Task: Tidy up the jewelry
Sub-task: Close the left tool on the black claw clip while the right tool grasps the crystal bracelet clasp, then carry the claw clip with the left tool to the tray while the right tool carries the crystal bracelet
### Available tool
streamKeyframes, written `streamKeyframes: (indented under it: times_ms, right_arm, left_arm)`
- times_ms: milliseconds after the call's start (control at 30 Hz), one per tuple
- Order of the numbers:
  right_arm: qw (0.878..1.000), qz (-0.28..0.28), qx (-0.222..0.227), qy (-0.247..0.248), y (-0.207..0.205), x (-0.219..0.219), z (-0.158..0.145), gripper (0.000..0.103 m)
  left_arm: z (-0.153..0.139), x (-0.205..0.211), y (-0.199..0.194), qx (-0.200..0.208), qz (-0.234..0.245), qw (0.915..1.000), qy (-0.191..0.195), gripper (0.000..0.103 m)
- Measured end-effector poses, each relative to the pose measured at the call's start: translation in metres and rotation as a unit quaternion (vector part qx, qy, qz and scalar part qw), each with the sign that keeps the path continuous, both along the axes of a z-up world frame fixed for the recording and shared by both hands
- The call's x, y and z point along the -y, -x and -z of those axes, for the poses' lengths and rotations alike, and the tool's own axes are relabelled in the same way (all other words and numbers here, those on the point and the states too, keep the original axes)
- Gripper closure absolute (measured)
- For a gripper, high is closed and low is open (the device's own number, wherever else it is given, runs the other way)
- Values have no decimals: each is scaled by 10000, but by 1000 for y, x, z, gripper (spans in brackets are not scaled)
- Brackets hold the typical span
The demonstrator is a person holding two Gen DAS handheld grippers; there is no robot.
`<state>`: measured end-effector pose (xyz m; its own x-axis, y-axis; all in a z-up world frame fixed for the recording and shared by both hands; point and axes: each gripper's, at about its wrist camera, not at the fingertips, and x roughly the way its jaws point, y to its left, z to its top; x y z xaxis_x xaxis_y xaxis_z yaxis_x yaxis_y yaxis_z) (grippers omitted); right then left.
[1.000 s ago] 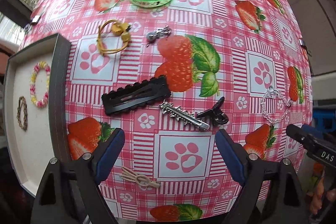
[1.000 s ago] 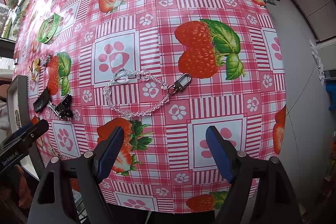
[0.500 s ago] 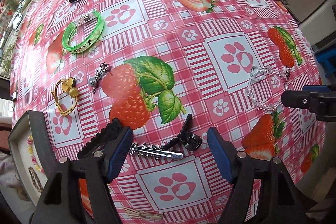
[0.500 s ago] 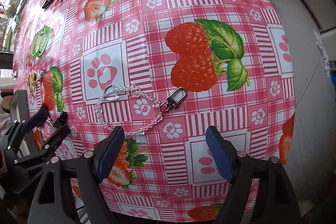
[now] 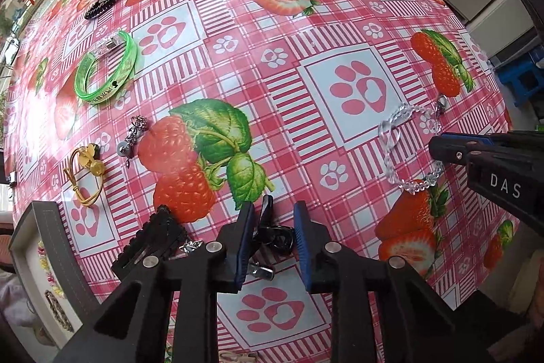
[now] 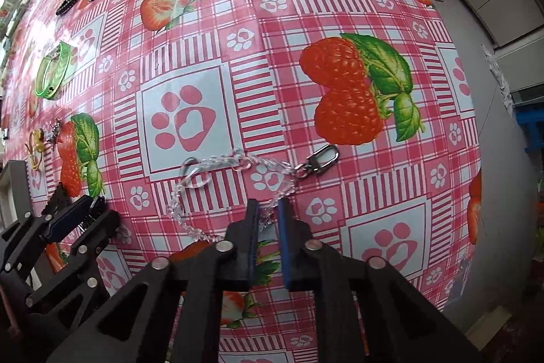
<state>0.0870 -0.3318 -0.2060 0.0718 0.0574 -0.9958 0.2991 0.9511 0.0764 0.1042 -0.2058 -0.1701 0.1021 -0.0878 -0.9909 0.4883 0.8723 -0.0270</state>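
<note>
Two hand-held grippers point straight down at a table [image 5: 340, 22] covered in a pink checked cloth printed with strawberries and paw marks. The left gripper [image 5: 273, 237] is closing its blue-padded fingers [image 5: 245, 237] around a small black claw clip [image 5: 272, 227]; the clip sits between them, the left pad at its side and a gap still open on the right. Beside it to the left lie a black snap hair clip [image 5: 153, 244] and a silver spiked clip [image 5: 190, 245], partly hidden by the gripper. The right gripper [image 6: 268, 220] has brought its fingers [image 6: 284, 227] nearly together on the near strand of a clear bead chain [image 6: 204, 172], whose metal clasp [image 6: 321, 159] rests to the right on the cloth. Farther left on the table are a green bangle [image 5: 105, 70], a yellow hair tie [image 5: 83, 172] and a small silver charm [image 5: 131, 138]; more hair accessories crowd the far edge. At the near left a dark-rimmed tray [image 5: 44, 227] holds a pastel bead bracelet [image 5: 47, 271] and a darker one.
</note>
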Motion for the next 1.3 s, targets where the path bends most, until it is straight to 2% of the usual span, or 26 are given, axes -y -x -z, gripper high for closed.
streamKeyframes:
  times_ms: [133,400,767,1033,1300]
  right_arm:
    - [9990,59,156,-405,2,23,-3,98]
    - [9970,-181,491,-576,-2,39,-32,98]
    - [9940,-390,755,-691,40,10,-71,98]
    - [9907,-694,923,-715,31,-16,-94,98]
    - [9829,-1171,1143,-840,24,-64,-122,98]
  left_arm:
    - [-14,-19,-2,-102,-338,9986,391,74]
    - [-42,-45,-4,-50,-934,9910,960,74]
    - [-77,-109,29,156,-1469,9834,1057,74]
    - [-94,-155,46,337,-1918,9737,1181,74]
    - [-107,-209,64,537,-2411,9614,1211,74]
